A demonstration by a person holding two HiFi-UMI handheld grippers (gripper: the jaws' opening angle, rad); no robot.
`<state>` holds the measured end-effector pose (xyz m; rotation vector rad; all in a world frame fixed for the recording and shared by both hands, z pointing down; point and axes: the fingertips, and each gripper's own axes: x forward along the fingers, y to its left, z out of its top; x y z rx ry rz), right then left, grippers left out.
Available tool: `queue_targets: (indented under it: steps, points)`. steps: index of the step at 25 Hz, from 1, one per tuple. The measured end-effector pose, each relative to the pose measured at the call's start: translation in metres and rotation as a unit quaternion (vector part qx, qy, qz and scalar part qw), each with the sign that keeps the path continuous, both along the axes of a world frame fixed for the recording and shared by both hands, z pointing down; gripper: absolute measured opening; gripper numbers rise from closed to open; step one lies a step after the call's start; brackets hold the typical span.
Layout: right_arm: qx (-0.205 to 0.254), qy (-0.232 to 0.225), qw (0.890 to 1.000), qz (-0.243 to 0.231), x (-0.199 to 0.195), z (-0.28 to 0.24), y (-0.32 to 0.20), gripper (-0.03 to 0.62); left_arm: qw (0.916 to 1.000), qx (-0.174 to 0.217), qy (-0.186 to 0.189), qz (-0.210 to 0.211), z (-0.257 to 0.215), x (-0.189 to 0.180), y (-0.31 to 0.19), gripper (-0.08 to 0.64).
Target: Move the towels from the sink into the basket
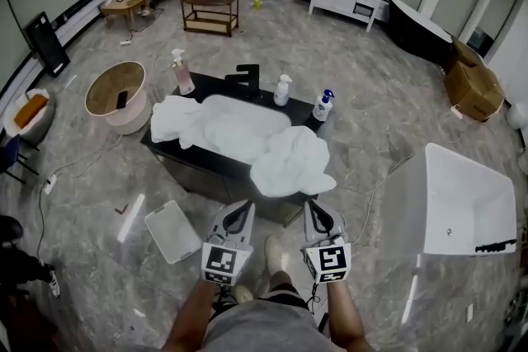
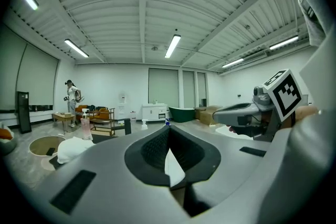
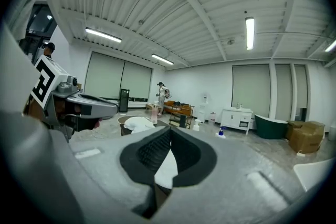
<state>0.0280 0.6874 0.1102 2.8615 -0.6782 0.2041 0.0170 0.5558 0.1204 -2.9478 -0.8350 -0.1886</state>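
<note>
Ahead, white towels (image 1: 247,134) atop sink (image 1: 211,86)

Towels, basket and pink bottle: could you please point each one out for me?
towels (image 1: 293,165), head view, the front heap's middle.
basket (image 1: 132,121), head view, its outer wall.
pink bottle (image 1: 183,81), head view, its body.
</note>
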Motion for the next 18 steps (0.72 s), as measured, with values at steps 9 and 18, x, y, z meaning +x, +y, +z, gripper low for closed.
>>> queue_targets:
  steps: [9, 18]
  points:
    - [-0.013, -0.038, 0.999, -0.012, 0.109, 0.041, 0.040, 0.000, 0.9989, -0.005, -0.046, -0.001, 0.032, 0.106, 0.047, 0.009]
    - [-0.012, -0.108, 0.993, -0.048, 0.173, 0.098, 0.054, 0.156, 0.9964, 0.009, -0.084, -0.009, 0.072, 0.168, 0.064, 0.009]
